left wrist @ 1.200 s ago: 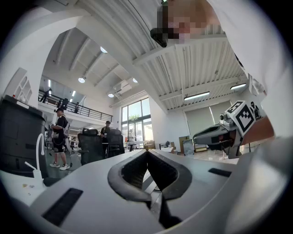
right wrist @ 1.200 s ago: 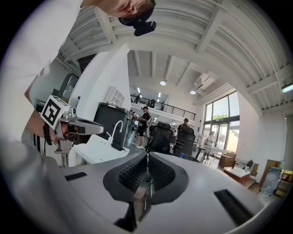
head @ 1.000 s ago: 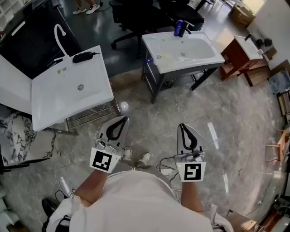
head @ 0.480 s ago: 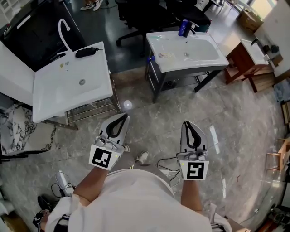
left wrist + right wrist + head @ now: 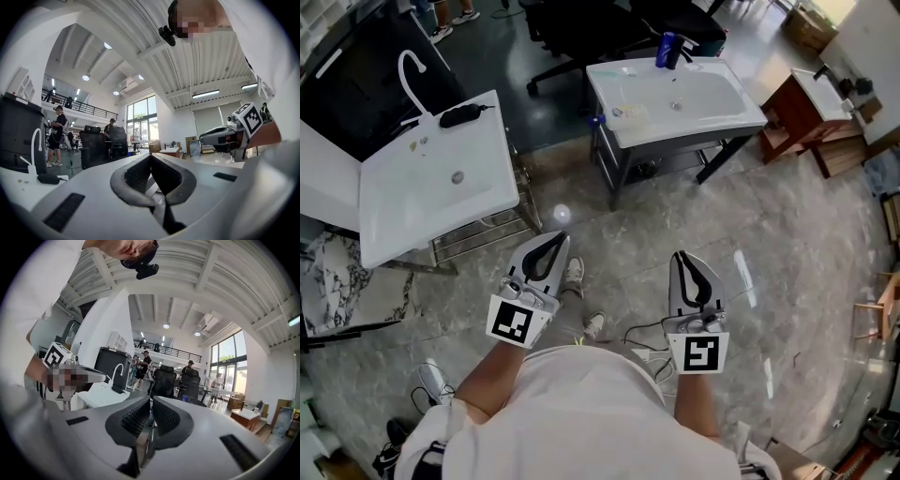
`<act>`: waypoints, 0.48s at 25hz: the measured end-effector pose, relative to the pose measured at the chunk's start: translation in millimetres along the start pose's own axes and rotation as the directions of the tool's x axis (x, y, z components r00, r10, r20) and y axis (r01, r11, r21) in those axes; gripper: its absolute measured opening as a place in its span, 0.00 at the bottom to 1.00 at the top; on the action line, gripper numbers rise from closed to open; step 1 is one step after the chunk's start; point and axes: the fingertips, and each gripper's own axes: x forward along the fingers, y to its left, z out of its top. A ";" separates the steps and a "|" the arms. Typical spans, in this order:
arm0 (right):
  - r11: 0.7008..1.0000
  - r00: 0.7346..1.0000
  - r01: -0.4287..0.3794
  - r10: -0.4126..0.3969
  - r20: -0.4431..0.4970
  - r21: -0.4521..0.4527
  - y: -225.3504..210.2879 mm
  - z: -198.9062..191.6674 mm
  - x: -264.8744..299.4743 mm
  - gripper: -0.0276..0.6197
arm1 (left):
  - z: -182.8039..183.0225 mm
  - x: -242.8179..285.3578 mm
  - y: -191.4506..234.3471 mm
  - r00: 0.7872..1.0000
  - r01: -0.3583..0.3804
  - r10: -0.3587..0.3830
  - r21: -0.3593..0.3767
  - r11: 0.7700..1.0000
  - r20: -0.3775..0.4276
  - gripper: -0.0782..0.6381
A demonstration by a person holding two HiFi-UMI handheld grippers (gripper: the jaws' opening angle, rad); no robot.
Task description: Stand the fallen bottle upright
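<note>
Both the left hand-held gripper (image 5: 556, 240) and the right hand-held gripper (image 5: 681, 256) are closed, tips together, holding nothing.

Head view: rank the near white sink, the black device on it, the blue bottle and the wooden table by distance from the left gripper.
From the left gripper, nearest first:
1. near white sink, just ahead on its left.
2. black device, on that sink's back rim.
3. blue bottle, on the back edge of the far sink, ahead right.
4. wooden table, far right.
</note>
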 end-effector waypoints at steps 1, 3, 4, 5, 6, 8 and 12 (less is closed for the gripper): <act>1.000 1.000 0.011 -0.011 -0.008 0.000 -5.4 -2.2 2.9 0.11 | -1.9 9.1 1.4 1.000 0.011 -0.011 -0.007 1.000 0.001 0.13; 1.000 0.999 0.031 -0.031 -0.028 -0.006 -16.7 -6.7 11.1 0.11 | -5.7 28.0 6.0 0.999 0.032 -0.032 -0.027 0.999 0.002 0.13; 0.999 0.999 0.037 -0.037 -0.035 -0.010 -22.0 -8.3 17.2 0.11 | -6.9 37.7 9.6 0.999 0.040 -0.040 -0.036 0.999 0.004 0.13; 0.999 0.998 0.040 -0.041 -0.039 -0.015 -26.7 -9.5 25.0 0.11 | -7.4 47.4 14.3 0.999 0.045 -0.045 -0.043 0.998 0.008 0.13; 0.999 0.998 0.041 -0.042 -0.043 -0.020 -30.9 -10.7 34.2 0.11 | -8.0 57.0 20.4 0.999 0.047 -0.047 -0.049 0.998 0.013 0.13; 0.999 0.997 0.043 -0.044 -0.060 -0.023 -37.8 -14.2 55.4 0.11 | -11.5 75.3 36.0 0.999 0.047 -0.046 -0.065 0.997 0.014 0.13; 0.999 0.997 0.030 -0.032 -0.075 -0.034 -46.6 -13.1 109.9 0.11 | -19.1 109.6 79.2 0.999 0.044 -0.044 -0.080 0.996 -0.002 0.13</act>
